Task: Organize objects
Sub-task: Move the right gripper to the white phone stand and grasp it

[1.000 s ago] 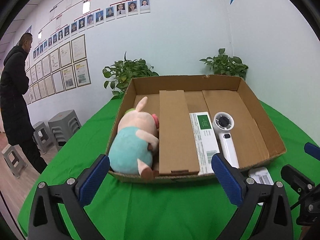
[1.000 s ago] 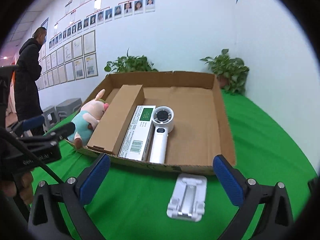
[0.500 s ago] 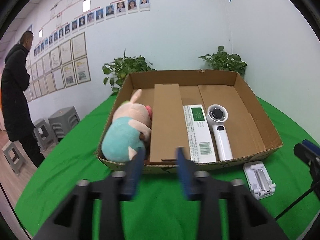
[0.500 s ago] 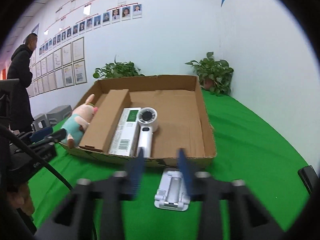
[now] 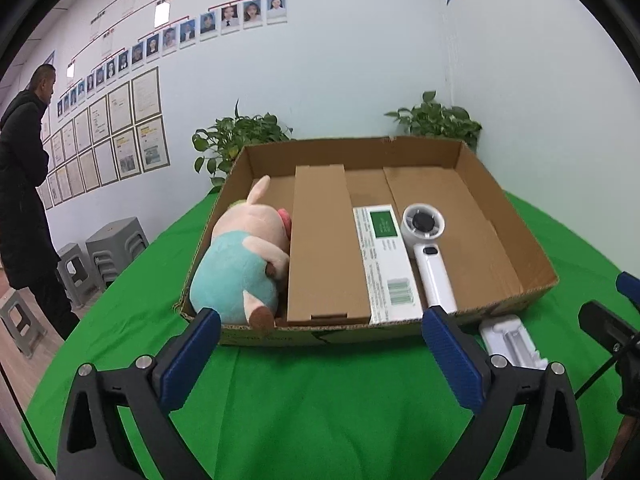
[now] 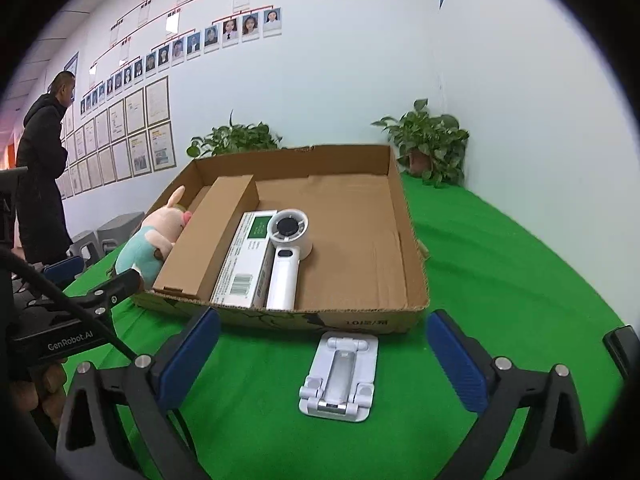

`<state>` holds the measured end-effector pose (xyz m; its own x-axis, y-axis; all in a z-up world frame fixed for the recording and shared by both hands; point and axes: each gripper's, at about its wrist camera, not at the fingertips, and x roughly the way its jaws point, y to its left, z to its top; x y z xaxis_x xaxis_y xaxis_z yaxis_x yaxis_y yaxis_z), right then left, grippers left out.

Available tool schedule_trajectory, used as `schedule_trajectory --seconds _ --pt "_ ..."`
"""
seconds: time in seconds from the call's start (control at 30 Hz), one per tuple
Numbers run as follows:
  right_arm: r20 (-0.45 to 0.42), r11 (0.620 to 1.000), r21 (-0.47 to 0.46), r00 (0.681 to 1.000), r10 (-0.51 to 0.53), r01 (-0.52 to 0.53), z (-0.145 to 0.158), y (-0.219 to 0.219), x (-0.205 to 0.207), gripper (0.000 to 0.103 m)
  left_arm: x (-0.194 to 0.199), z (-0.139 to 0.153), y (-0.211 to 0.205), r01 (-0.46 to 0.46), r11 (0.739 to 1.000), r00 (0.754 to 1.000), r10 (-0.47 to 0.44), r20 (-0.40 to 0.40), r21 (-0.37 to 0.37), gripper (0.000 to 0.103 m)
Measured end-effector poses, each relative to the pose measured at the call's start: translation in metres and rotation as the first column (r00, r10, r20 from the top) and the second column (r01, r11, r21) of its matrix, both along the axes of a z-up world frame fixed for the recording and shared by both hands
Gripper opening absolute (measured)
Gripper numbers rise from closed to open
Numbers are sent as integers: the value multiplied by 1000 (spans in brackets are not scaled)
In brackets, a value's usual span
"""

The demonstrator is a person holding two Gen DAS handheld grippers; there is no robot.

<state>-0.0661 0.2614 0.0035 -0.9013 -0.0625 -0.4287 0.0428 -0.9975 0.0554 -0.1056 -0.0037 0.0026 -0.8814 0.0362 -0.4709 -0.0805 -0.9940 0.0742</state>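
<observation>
Both my grippers snapped shut and reopened; right gripper (image 6: 320, 364) now gapes nearer the white stand (image 6: 339, 376). Left gripper (image 5: 320, 354) gapes empty. I'd straddle the stand squarely, then lift it into the cardboard box (image 6: 412, 264).

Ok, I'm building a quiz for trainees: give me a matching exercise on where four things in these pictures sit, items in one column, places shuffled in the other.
Items:
1. plush pig
2. handheld fan
3. folding stand
4. plain brown box

Places:
A. on the green cloth, outside the cardboard tray
B. at the tray's left end, against the wall
C. between the pig and the white carton
D. right of the white carton, head toward the far wall

Pairs: 1-B, 2-D, 3-A, 4-C
</observation>
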Motion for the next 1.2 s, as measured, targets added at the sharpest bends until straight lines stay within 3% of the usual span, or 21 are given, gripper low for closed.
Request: schedule_trajectory --seconds 0.23,0.33,0.43,0.5,0.57,0.73,0.8,0.83,0.93,0.97,1.2 --pt "100 995 -33 990 102 -99 -14 2 -11 102 -8 -14 -16 24 999 998 -27 65 44 102" --pt "224 990 -57 964 141 -131 -35 5 -23 102 -11 -24 -24 49 996 991 -57 117 75 102" --pt "361 991 -87 924 128 -103 -63 14 -39 102 -13 -38 -30 67 991 980 -87 181 115 102" --pt "404 988 -134 906 126 -78 -73 22 -48 102 -15 -47 -31 82 988 970 -109 217 129 102" --pt "417 988 -148 902 108 -50 -77 28 -56 102 -16 -56 -31 89 988 961 -119 248 129 102" --pt "451 996 -62 889 80 -58 -83 17 -79 98 -17 -65 -32 91 983 951 -134 280 162 102" --pt "483 996 -35 871 91 -84 -91 9 -85 87 -18 -67 -33 88 980 947 -138 290 178 102" --pt "493 995 -24 865 93 -94 -93 5 -85 87 -18 -67 -32 91 979 946 -142 292 181 102" --pt "483 994 56 874 55 -93 -97 -3 -81 81 -16 -69 -31 97 981 944 -144 296 168 102" --pt "477 993 82 878 37 -86 -97 -4 -78 74 -17 -69 -31 98 981 943 -145 299 166 102" --pt "455 985 73 884 107 -156 -99 -6 -42 69 -21 -74 -29 114 970 927 -182 328 216 102"
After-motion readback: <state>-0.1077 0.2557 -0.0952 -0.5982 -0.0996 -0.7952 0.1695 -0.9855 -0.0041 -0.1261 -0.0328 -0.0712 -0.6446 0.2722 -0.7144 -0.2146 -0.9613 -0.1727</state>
